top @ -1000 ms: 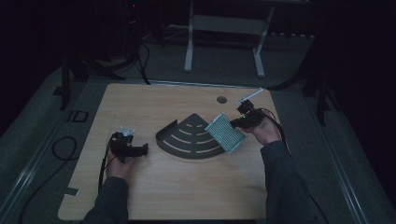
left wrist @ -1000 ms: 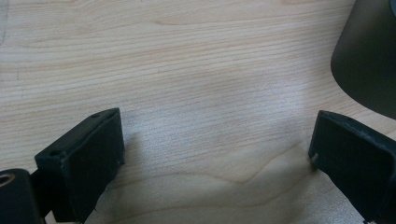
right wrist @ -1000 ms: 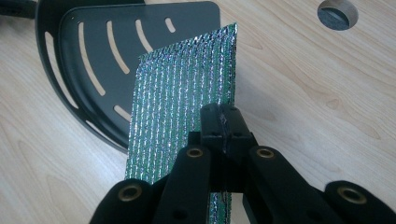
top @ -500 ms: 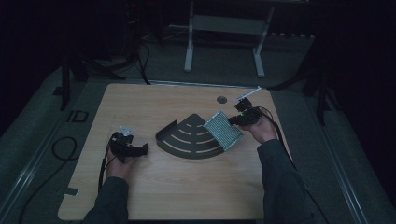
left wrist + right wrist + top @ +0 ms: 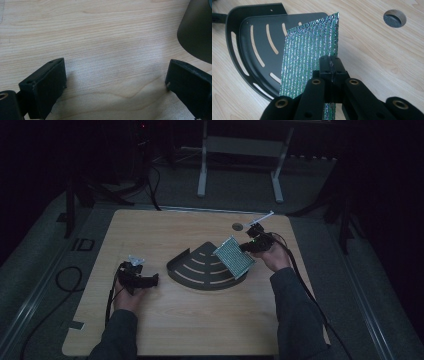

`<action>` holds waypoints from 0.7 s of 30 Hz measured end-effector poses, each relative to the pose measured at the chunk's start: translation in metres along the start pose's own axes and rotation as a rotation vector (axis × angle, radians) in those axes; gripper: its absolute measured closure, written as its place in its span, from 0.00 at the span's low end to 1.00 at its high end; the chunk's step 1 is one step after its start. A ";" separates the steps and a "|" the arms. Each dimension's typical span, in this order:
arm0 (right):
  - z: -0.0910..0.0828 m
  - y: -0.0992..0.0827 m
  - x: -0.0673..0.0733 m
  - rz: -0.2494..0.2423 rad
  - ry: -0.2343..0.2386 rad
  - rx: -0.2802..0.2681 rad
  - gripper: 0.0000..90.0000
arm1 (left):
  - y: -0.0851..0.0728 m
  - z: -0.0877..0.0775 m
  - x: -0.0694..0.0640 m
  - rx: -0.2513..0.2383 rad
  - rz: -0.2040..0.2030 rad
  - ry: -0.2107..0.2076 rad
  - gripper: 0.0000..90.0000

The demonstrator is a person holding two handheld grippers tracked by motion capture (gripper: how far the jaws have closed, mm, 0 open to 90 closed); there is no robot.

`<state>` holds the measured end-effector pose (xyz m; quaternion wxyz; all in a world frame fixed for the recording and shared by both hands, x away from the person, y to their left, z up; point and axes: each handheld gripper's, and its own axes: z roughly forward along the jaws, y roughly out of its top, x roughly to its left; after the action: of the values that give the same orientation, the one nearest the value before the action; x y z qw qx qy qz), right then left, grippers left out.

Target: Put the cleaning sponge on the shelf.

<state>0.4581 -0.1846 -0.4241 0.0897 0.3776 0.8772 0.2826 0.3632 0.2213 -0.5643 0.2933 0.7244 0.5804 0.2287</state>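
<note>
Foil pad [image 5: 308, 57], silvery-green w/ ribbed surface, is being held edge-on above the rear-right part of the tray [image 5: 249, 47]. In the high view the pad [image 5: 234, 256] is sitting tilted, its lower corner overlapping the tray's right side; whether it is touching the tray cannot be told.

Right tongs [image 5: 331, 65] are pinching the pad's near edge, jaws pressed together on it. In the high view the right tongs [image 5: 251, 246] are sitting just right of the pad, w/ the right hand [image 5: 274, 258] behind them and a cable trailing back along the sleeve.

Tray [image 5: 200, 270] is a black quarter-circle shelf w/ curved slots and a raised rim, lying flat approx. at centre of the tabletop [image 5: 165, 320]. A round hole [image 5: 237, 226] in the tabletop is lying behind the pad, near the rear edge; the right gripper view is showing the hole [image 5: 394, 18] at upper right.

Left tongs [image 5: 116, 82] are standing spread wide over bare wood, nothing between the jaws. In the high view the left tongs [image 5: 152, 281] are resting near the tabletop's left side, well apart from the pad, pointing toward the tray, w/ the left hand [image 5: 131, 295] gripping the unit.
</note>
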 end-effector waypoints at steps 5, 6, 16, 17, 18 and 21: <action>0.003 0.003 -0.001 -0.001 -0.006 -0.001 1.00 | 0.000 0.000 0.000 0.000 0.000 0.000 0.04; 0.005 0.003 -0.001 -0.003 -0.004 0.002 1.00 | 0.000 0.000 0.000 0.000 0.000 0.000 0.04; 0.016 0.004 0.000 -0.017 -0.011 0.010 1.00 | 0.000 0.000 0.000 0.000 0.000 -0.001 0.04; 0.016 0.004 0.000 -0.017 -0.011 0.010 1.00 | 0.000 0.000 0.000 0.000 0.000 -0.001 0.04; 0.016 0.004 0.000 -0.021 -0.011 0.009 1.00 | 0.000 0.000 0.000 0.000 0.000 -0.001 0.04; 0.019 0.004 0.002 -0.032 -0.007 0.008 1.00 | 0.000 0.000 0.000 0.000 0.000 -0.001 0.04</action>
<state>0.4660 -0.1727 -0.4373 0.0959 0.3649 0.8839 0.2763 0.3632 0.2213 -0.5643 0.2936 0.7244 0.5803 0.2286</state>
